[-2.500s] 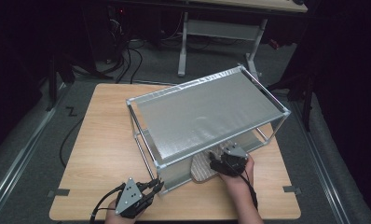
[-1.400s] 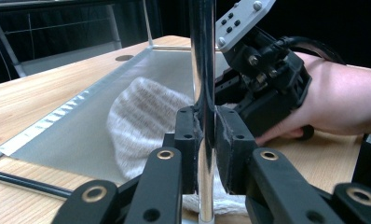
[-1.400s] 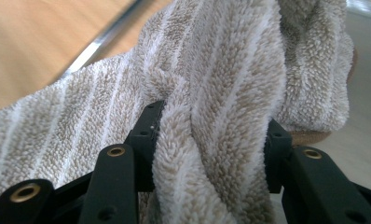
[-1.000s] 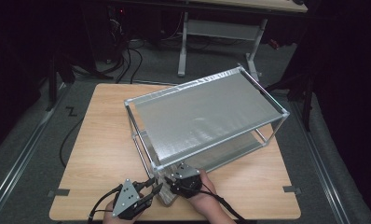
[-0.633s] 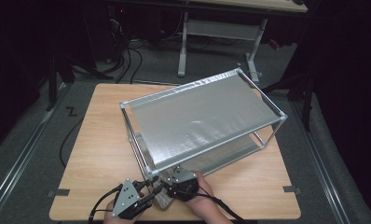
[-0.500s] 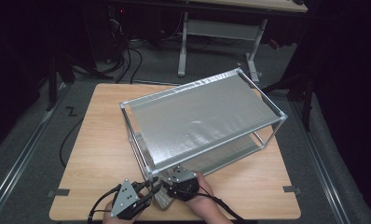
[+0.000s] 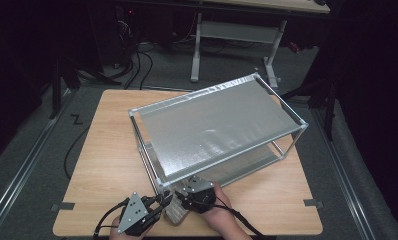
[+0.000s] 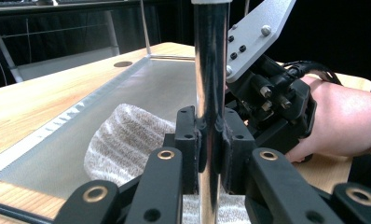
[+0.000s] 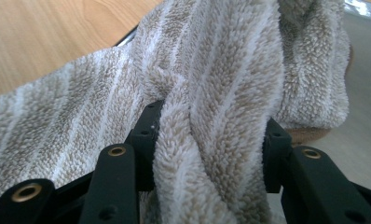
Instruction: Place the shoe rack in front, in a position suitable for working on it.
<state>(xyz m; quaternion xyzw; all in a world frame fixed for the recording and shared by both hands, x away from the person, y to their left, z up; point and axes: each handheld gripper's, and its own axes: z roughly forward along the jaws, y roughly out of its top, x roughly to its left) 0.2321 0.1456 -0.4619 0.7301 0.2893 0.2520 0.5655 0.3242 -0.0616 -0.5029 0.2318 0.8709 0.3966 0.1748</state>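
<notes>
Right gripper view: the striped towel (image 9: 211, 93) is bunched between the jaws of the right gripper (image 9: 207, 135), which are clamped on a thick fold. The towel lies at the near corner of the metal rack (image 7: 217, 125), partly on its lower shelf (image 8: 141, 93). The left gripper (image 8: 210, 140) has just closed and is clamped tight on the rack's corner post (image 8: 210, 70). Recommended: hold the post firmly to steady the rack, keep the fold gripped deep, and draw the towel clear of the post.
</notes>
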